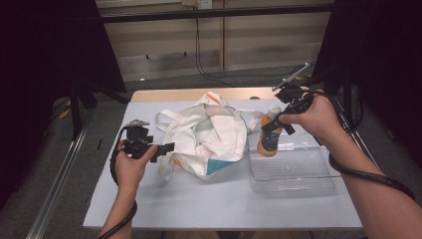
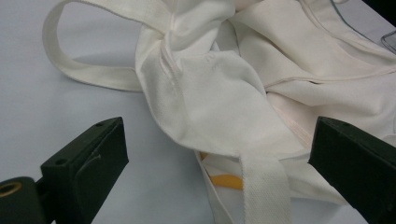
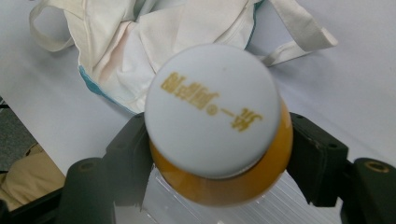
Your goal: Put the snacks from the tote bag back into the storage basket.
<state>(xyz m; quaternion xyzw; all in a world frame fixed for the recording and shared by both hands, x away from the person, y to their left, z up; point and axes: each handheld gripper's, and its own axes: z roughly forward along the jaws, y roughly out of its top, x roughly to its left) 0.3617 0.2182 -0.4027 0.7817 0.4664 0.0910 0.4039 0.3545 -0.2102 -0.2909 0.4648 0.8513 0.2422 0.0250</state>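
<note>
Orange juice in a white-capped bottle (image 1: pixel 269 135) is where we stand: our right gripper (image 1: pixel 276 125) clamps it just under the cap, upright at the near-left corner of the clear plastic tray (image 1: pixel 293 172), its base apparently at tray level. The white canvas tote bag (image 1: pixel 209 137) lies crumpled beside the tray, its mouth not held open. Our left gripper (image 1: pixel 168 147) waits with jaws wide at the bag's edge, gripping nothing. We judge the bottle grasped; opening the bag and loading remain.

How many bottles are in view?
1: an orange bottle with a white cap, upright at the clear tray's near-left corner, gripped by the right gripper. The tote bag may hide others.
</note>
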